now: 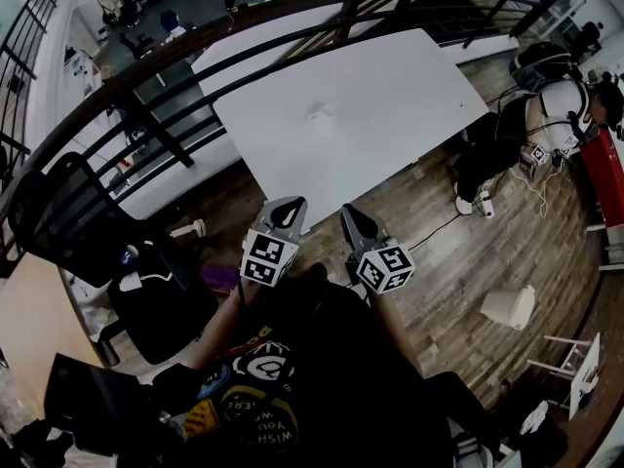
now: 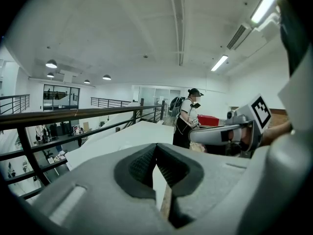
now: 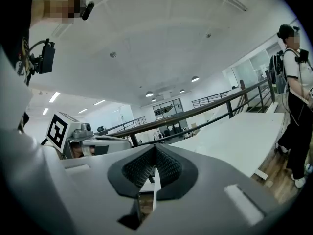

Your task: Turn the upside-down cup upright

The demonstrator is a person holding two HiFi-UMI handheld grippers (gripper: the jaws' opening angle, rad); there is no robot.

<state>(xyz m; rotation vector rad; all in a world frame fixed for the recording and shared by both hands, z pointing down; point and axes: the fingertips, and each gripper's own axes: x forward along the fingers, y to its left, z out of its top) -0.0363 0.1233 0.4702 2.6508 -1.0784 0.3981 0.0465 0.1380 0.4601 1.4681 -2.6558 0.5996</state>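
Note:
A small white cup (image 1: 322, 112) stands out faintly on the white table (image 1: 390, 105); it is too pale to tell which way up it is. Both grippers hover short of the table's near edge, over the wooden floor. My left gripper (image 1: 292, 204) is shut with nothing between its pads (image 2: 146, 163). My right gripper (image 1: 349, 212) is shut and empty too, its pads (image 3: 164, 166) pressed together. Each gripper view shows the other gripper beside it: the right gripper (image 2: 230, 132) and the left gripper (image 3: 85, 140). The cup shows in neither gripper view.
A black railing (image 1: 195, 76) runs behind and left of the table. A person (image 1: 546, 115) stands at the table's right end, with cables on the floor nearby. A black office chair (image 1: 88, 232) is at my left. A white object (image 1: 509, 306) lies on the floor to the right.

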